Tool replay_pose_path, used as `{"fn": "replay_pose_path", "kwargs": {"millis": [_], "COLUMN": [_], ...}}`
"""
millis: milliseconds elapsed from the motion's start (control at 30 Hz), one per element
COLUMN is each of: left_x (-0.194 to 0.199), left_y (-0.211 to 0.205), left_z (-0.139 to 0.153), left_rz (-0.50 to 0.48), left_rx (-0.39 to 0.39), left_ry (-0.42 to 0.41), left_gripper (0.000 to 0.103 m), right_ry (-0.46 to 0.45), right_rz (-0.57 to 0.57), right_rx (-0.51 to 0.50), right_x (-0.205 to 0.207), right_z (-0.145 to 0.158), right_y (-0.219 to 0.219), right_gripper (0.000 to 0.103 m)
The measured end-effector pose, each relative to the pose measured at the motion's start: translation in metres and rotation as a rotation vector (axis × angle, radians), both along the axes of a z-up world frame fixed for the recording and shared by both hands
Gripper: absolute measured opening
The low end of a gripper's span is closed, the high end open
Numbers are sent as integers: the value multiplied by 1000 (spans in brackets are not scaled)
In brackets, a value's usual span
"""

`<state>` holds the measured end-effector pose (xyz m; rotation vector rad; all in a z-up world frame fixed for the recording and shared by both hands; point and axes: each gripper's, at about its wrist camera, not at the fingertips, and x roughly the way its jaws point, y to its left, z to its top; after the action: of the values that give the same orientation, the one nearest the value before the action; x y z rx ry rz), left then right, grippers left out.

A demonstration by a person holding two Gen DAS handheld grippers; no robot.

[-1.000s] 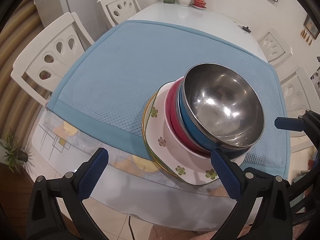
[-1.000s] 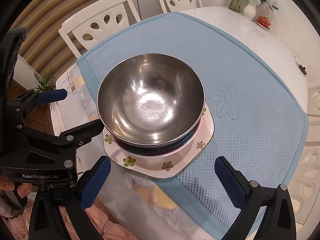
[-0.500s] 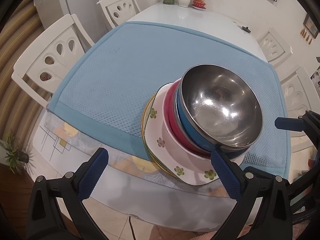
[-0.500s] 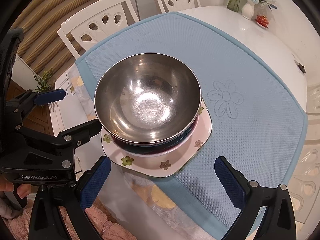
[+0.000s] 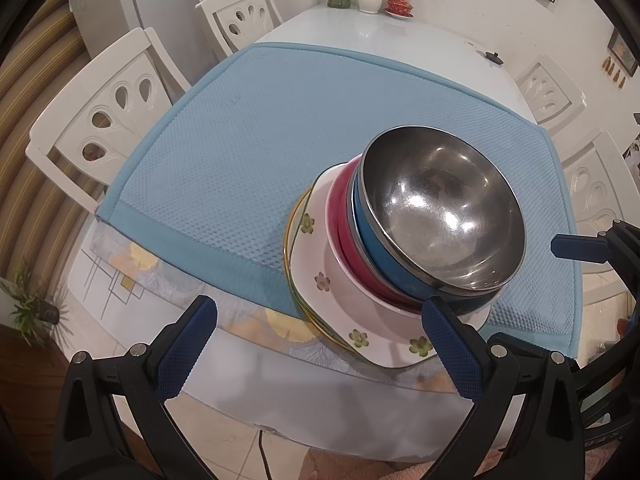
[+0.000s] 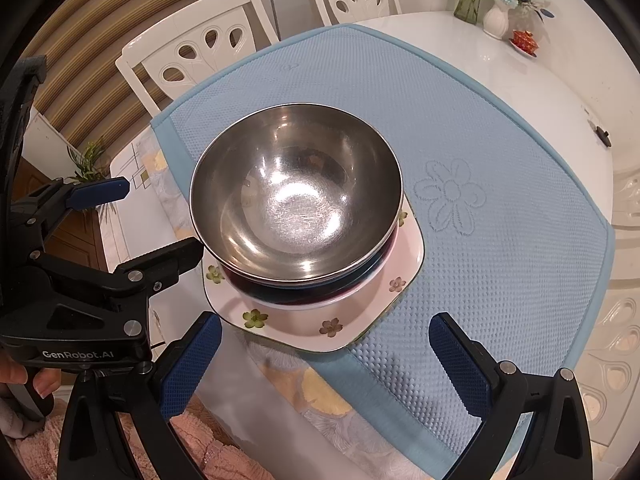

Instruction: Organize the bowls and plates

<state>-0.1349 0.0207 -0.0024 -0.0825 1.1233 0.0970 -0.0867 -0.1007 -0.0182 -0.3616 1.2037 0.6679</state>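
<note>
Now the stack sits at the near edge of the table (image 5: 420, 36), half on the blue mat (image 5: 248, 140) and overhanging its near hem. On top is the steel bowl (image 5: 440, 212), nested in a blue bowl (image 5: 376, 248), then a red bowl (image 5: 344, 216), all on a flowered square plate (image 5: 320, 280) with another plate's yellow rim (image 5: 286, 240) showing beneath.

Both grippers hang off the near edge, short of the stack and holding nothing. The left gripper (image 5: 320, 344) has its jaws wide apart; the stack lies ahead and toward its right jaw, whose tip overlaps the plate's near corner in view, though contact cannot be told. The right gripper (image 6: 326, 360) also has its jaws spread, with the stack ahead and between them, slightly left of centre.
</note>
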Motion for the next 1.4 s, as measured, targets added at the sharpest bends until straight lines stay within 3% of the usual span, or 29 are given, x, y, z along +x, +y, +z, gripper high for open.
{"fn": "replay_pose_path", "kwargs": {"millis": [1400], "left_x": [3], "left_y": [-7], "left_z": [-2], "left_rz": [1], "left_rx": [14], "left_ry": [15], "left_gripper": [102], "right_ry": [14], "right_rz": [-9], "right_rx": [-5], "right_x": [3], "right_z": [-5], "right_y": [-5], "right_gripper": [103]}}
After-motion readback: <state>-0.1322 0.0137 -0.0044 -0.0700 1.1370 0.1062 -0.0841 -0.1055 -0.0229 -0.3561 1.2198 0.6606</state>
